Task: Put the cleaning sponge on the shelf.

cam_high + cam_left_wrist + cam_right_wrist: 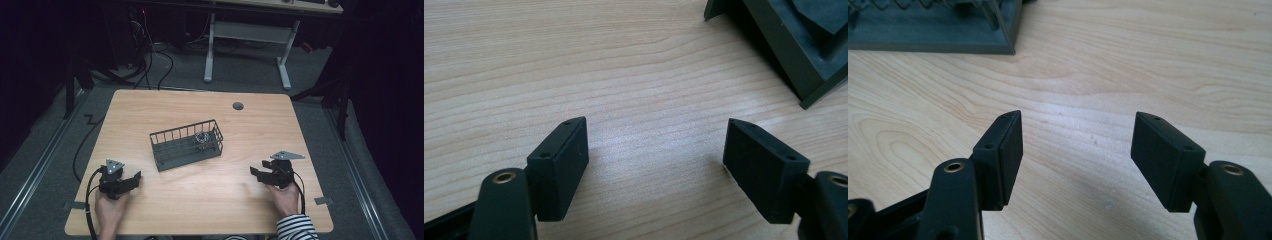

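Note:
A dark wire basket (pixel 186 145) stands in the middle of the wooden table (pixel 200 205), with a small shiny metal object (pixel 201 138) inside near its right end. My left gripper (pixel 136 177) rests low at the table's front left, held by a hand, its jaws open over bare wood (pixel 656 150). A corner of the basket (pixel 784 45) lies ahead of it to the right. My right gripper (pixel 254 172) sits at the front right, also open with nothing between its pads (pixel 1078 145). The basket's base (pixel 938 35) lies ahead of it to the left.
A round grey cable grommet (pixel 238 106) is set into the table near its far edge. Beyond the table stands a white desk frame (pixel 250 35), with cables (pixel 150 65) lying on the grey floor. A striped sleeve (pixel 295 227) shows at the bottom right.

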A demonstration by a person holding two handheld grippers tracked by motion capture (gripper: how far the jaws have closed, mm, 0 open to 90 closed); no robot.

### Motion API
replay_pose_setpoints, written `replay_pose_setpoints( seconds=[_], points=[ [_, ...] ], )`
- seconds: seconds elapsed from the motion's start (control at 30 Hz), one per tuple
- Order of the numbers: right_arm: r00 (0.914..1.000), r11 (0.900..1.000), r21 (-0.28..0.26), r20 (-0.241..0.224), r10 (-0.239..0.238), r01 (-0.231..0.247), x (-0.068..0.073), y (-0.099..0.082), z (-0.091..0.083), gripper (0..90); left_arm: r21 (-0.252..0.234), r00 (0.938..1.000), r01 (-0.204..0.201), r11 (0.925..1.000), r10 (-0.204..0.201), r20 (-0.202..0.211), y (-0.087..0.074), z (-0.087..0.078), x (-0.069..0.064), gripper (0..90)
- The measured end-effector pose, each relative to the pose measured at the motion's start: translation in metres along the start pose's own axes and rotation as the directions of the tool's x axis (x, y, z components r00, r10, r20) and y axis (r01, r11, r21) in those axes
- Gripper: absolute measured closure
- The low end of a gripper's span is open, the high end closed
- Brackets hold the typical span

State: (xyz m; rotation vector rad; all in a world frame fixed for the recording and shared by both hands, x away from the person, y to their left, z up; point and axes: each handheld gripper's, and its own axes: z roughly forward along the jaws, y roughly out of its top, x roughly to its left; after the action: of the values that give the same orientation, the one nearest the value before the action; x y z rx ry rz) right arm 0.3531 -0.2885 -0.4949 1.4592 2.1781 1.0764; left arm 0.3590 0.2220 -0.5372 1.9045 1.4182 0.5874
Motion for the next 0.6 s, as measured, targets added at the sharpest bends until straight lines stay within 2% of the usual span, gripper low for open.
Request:
replay_pose_setpoints(
  seconds=[0.4, 0.6],
  points=[
    [0.999, 0.9998, 0.009, 0.041, -0.017, 0.017, -0.001, -0.015, 0.016, 37.1, 0.002, 1.0, -0.004, 1.0, 0.004, -0.002, 0.0, 0.0, -0.001, 26.4],
    [0.9982, 0.9995, 0.019, 0.055, -0.026, 0.025, 0.0, -0.019, 0.022, 36.9, 0.01, 0.9997, -0.023, 0.9997, 0.023, -0.012, 0.001, 0.001, -0.002, 26.0]
  ],
)
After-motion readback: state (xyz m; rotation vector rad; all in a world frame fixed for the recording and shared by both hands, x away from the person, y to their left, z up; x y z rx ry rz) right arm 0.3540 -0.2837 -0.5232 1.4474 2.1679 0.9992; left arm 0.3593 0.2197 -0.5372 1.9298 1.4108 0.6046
